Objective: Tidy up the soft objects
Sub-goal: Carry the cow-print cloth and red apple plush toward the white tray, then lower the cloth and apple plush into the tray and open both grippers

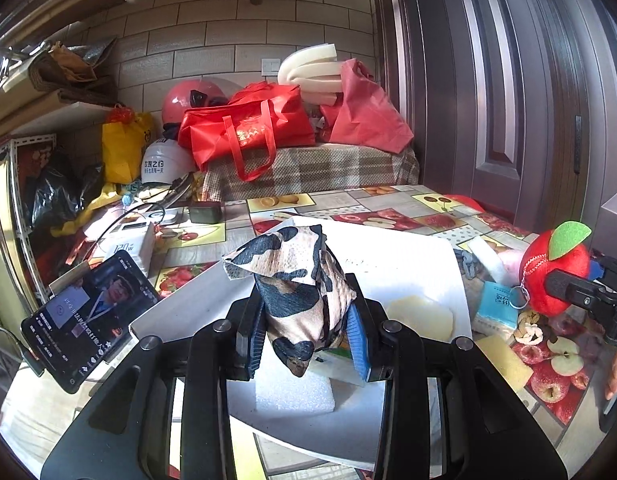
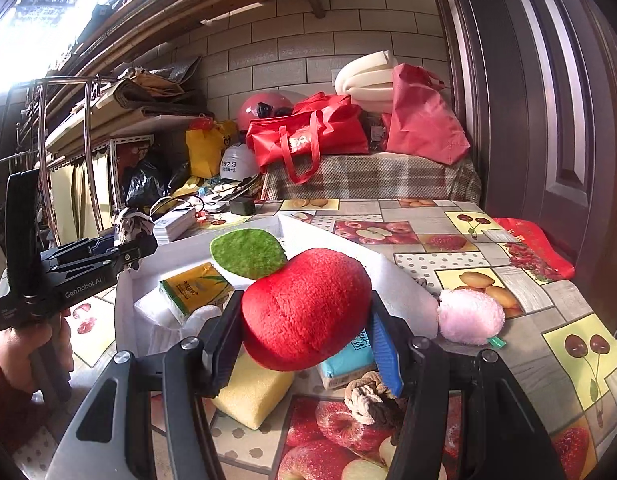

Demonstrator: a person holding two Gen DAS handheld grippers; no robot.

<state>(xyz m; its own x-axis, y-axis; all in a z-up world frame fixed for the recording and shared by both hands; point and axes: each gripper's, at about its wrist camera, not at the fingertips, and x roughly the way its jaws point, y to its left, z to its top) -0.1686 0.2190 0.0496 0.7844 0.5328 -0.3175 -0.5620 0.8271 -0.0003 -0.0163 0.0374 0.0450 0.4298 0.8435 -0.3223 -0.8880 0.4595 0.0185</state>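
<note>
**Two soft things held over the white tray**

We have the left hand-held gripper (image 1: 306,328) clamped on a cow-print beanbag (image 1: 304,284), its pads pressing the cloth from both sides, with the bag hanging above the white foam tray (image 1: 420,276). Our right hand-held gripper (image 2: 306,344) grips the red plush apple (image 2: 308,308) by its body, just beside the tray's near wall, above the fruit-print bench (image 2: 448,236).

What could go wrong, as we judge it: the beanbag is pinched low and its loose top flops forward, so the filling may shift and the bag slide out before we have it over a free spot. The apple bulges past the pads; a squeeze off its middle could let it roll free onto the bench. Both grippers work the same tray, so they may knock together.

Our count: one beanbag, one plush apple, one pink pompom (image 2: 470,316) on the bench, one yellow sponge (image 2: 254,394), one knotted rope (image 2: 368,398), one blue tissue pack (image 2: 348,360) outside the tray, one yellow tissue pack (image 2: 194,292) inside it.
</note>
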